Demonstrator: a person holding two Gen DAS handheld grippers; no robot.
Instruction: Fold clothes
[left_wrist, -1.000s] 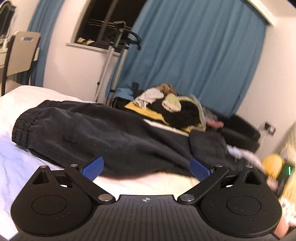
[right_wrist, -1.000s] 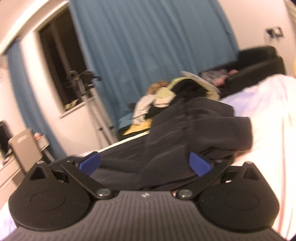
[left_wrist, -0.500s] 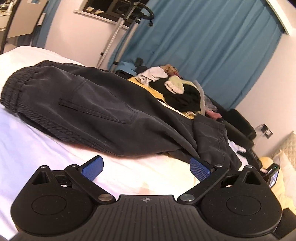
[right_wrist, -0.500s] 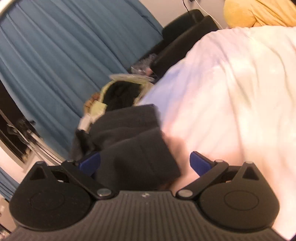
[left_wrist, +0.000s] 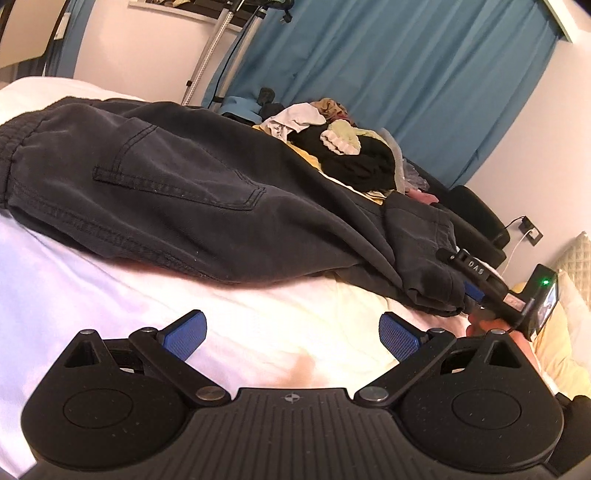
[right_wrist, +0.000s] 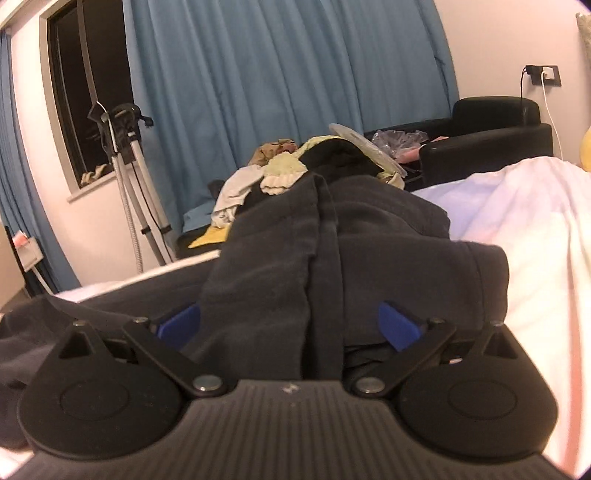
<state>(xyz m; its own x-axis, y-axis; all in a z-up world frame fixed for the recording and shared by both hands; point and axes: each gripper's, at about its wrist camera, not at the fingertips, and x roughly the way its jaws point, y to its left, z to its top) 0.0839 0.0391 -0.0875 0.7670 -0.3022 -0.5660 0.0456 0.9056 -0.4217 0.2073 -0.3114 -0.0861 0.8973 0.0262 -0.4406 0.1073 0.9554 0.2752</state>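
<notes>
Dark trousers (left_wrist: 192, 177) lie lengthwise across the white bed (left_wrist: 110, 295), seemingly doubled leg over leg, further folds remaining. Right gripper (right_wrist: 290, 325) is spread wide around the leg end; left gripper (left_wrist: 291, 328) hovers wide, empty.

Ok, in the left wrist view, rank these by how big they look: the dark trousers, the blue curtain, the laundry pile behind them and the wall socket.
1. Blue curtain and dark trousers: look alike in spread, and the trousers lie nearer the camera, so unranked.
2. Laundry pile.
3. Wall socket, smallest.
</notes>
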